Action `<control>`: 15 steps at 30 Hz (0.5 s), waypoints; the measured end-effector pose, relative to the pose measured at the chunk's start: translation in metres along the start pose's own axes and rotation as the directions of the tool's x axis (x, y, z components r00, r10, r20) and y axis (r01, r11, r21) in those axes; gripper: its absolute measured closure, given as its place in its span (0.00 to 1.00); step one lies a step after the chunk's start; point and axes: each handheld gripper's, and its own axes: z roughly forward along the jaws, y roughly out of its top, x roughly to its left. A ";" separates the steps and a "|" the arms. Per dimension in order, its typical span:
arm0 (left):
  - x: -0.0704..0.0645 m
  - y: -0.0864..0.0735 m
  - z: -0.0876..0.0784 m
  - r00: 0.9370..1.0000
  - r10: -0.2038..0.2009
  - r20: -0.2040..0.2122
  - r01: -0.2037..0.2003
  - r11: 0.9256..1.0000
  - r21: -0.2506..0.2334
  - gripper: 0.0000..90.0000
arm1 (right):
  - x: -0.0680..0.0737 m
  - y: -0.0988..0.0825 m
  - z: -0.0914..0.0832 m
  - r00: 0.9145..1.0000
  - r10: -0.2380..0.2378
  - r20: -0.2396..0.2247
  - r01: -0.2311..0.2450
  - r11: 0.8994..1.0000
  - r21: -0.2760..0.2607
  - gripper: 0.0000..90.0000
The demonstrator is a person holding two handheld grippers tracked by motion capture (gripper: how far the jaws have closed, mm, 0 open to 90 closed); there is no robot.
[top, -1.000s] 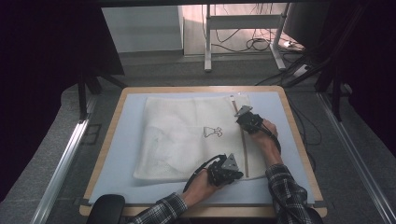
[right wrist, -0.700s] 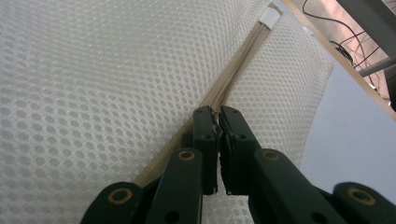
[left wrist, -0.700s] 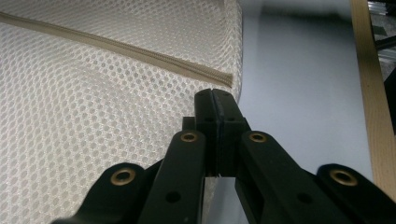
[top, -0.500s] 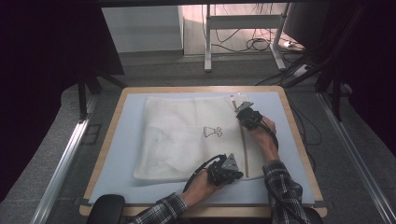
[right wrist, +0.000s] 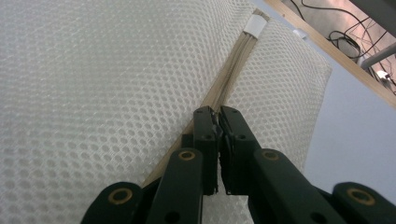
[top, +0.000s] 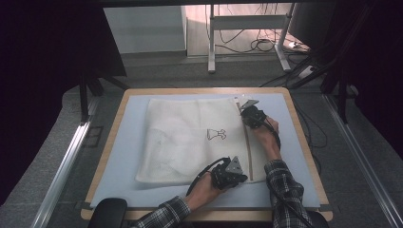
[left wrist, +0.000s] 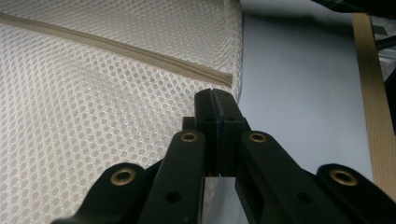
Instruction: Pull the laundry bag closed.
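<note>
A white mesh laundry bag [top: 180,142] lies flat on a pale blue mat [top: 121,156]. Its beige zipper [top: 248,152] runs along its right side. My left gripper [top: 244,176] is at the bag's near right corner. In the left gripper view that gripper [left wrist: 212,99] is shut, its tips pinching the mesh just short of the zipper's end [left wrist: 223,78]. My right gripper [top: 246,115] sits on the far part of the zipper. In the right gripper view its jaws [right wrist: 217,113] are shut on the zipper line [right wrist: 233,65], and whatever they pinch is hidden. A white tab [right wrist: 255,25] marks the zipper's far end.
The mat covers a wooden-rimmed table [top: 108,152]. A small dark drawing [top: 216,134] is printed on the middle of the bag. Bare mat runs left of the bag and along the right edge [top: 294,142]. Desk legs and cables [top: 256,45] are on the floor beyond the table.
</note>
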 end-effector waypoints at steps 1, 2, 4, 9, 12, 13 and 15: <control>0.000 0.000 0.000 1.000 -0.002 0.000 0.002 1.000 -0.001 1.00 | 0.000 0.000 0.001 1.000 0.010 -0.002 -0.010 1.000 -0.001 0.94; 0.000 0.000 0.000 1.000 -0.004 0.001 0.004 1.000 -0.002 1.00 | -0.001 0.001 0.002 1.000 0.016 -0.003 -0.016 1.000 -0.002 0.94; 0.000 0.000 0.000 1.000 -0.008 0.002 0.008 1.000 -0.005 1.00 | -0.002 0.002 0.004 1.000 0.027 -0.003 -0.027 1.000 -0.007 0.95; 0.001 0.000 0.000 1.000 -0.001 0.005 0.001 1.000 0.003 1.00 | -0.007 0.005 0.010 0.998 0.061 -0.011 -0.061 0.998 -0.010 0.94; 0.001 0.000 0.000 1.000 0.000 0.004 0.000 1.000 0.004 1.00 | -0.009 0.006 0.012 0.997 0.079 -0.015 -0.079 0.997 -0.013 0.94; 0.001 0.000 0.000 1.000 0.000 0.003 0.000 1.000 0.003 1.00 | -0.009 0.006 0.012 0.996 0.086 -0.015 -0.086 0.996 -0.015 0.94; 0.000 0.000 0.000 1.000 0.002 0.001 -0.002 1.000 0.004 1.00 | -0.010 0.007 0.013 0.995 0.097 -0.019 -0.097 0.995 -0.020 0.94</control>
